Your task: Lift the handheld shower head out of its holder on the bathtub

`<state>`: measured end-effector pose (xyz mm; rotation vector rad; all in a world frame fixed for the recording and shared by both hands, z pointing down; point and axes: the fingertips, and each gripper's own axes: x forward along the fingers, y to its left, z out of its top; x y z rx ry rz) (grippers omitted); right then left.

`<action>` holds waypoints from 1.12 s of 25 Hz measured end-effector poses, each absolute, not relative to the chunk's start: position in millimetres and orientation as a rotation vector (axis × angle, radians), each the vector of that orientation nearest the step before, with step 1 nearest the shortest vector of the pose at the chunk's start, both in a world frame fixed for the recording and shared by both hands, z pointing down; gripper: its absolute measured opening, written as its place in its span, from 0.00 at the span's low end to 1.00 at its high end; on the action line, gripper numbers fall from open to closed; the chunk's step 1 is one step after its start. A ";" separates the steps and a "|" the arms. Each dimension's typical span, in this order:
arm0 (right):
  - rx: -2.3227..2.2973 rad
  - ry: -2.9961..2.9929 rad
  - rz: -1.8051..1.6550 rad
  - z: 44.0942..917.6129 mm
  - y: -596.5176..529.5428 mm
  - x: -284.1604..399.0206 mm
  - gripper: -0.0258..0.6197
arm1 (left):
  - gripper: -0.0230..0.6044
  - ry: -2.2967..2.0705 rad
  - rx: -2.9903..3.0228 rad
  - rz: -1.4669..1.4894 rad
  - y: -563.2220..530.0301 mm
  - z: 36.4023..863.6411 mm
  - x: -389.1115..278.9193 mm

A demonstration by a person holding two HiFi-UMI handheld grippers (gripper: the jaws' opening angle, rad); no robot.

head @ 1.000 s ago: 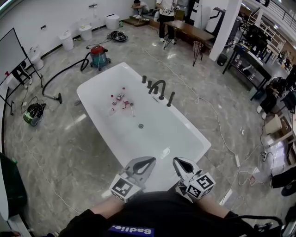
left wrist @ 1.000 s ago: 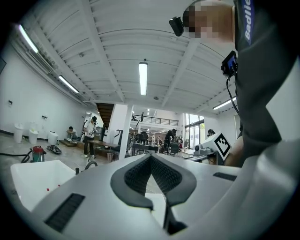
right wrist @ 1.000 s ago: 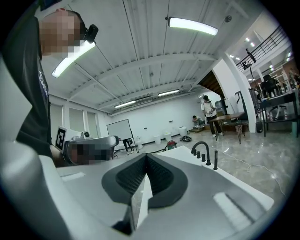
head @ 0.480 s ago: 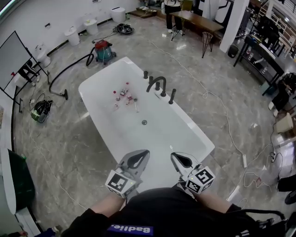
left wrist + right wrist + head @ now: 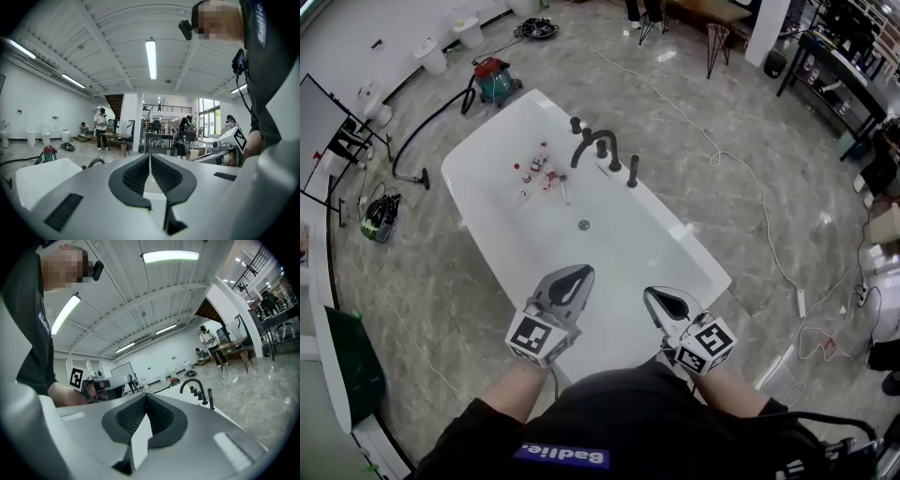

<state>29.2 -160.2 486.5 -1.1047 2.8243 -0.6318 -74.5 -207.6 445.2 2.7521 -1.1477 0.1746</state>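
Note:
The white bathtub [image 5: 487, 155] stands ahead of me on the marble floor. A black arched faucet [image 5: 592, 145] and its knobs stand on the tub's right rim. The slim black handheld shower head [image 5: 633, 172] stands upright in its holder at the near end of that row, and it also shows as a thin post [image 5: 210, 398] in the right gripper view. My left gripper [image 5: 576, 273] hangs shut and empty over the tub's near end. My right gripper [image 5: 653, 296] is shut and empty beside it, well short of the shower head.
Small red and white items [image 5: 539, 173] lie in the tub near a drain [image 5: 583, 224]. A red vacuum [image 5: 492, 78] with a black hose stands beyond the tub. Cables [image 5: 750, 202] trail over the floor on the right. Tables and people are far back.
Both grippers have moved forward over the tub's near end and slightly down, and the tub now looks closer. Both jaws stayed shut.

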 end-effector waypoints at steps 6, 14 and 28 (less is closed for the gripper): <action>-1.141 2.799 -0.620 501.3 -178.5 55.7 0.04 | 0.05 -1.147 2.775 0.211 -243.0 458.9 -51.6; -1.199 2.769 -0.590 503.9 -194.8 72.8 0.04 | 0.06 -1.131 2.792 0.226 -283.3 471.5 -34.6; -1.259 2.770 -0.550 510.7 -227.7 89.9 0.04 | 0.23 -1.093 2.770 0.310 -366.9 522.2 -11.6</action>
